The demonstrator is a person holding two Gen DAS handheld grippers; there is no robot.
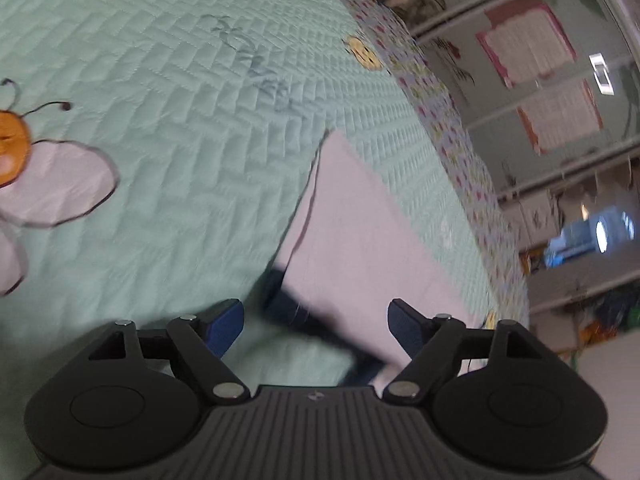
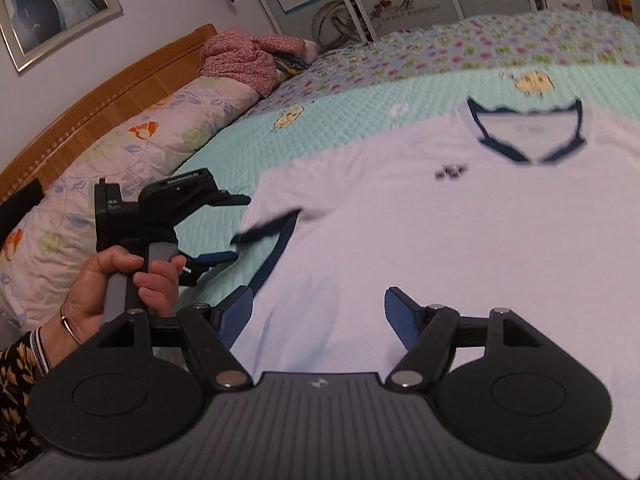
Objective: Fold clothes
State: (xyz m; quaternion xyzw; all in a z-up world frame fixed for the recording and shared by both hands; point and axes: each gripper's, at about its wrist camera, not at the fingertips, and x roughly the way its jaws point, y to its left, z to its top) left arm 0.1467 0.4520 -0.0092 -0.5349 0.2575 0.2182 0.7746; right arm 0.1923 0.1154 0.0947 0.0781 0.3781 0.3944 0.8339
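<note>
On green quilted bedspread (image 2: 320, 128): white T-shirt (image 2: 420, 240) spread flat, face up, navy collar (image 2: 528, 136) toward far edge, navy-trimmed sleeve (image 2: 276, 220) pointing at left gripper (image 2: 224, 228). Not yet folded anywhere visible.

Left gripper fingers wide apart, nothing between pads; in own view, hovering over sleeve (image 1: 360, 232) with dark cuff (image 1: 304, 316) just ahead of jaws. Hand (image 2: 120, 284) wrapped on its handle.

Right gripper (image 2: 318, 316) fingers also wide, empty, over lower body of shirt; contact with fabric unclear from blur.

Risks from here, as judgement:
- Pinching quilt together with sleeve: thin fabric lying flat on soft padded cover, easy to grab both layers.
- Catching only cuff trim: sleeve drags, shirt body skews, fold line off.
- Uneven lift between both sides: wrinkles, collar shifted off centre.
- Shirt sitting near patterned border (image 2: 480, 52) at far bed edge: a hard push could slide it that way.
- Motion blur in both views: fast approach, poor pad placement likely.
</note>
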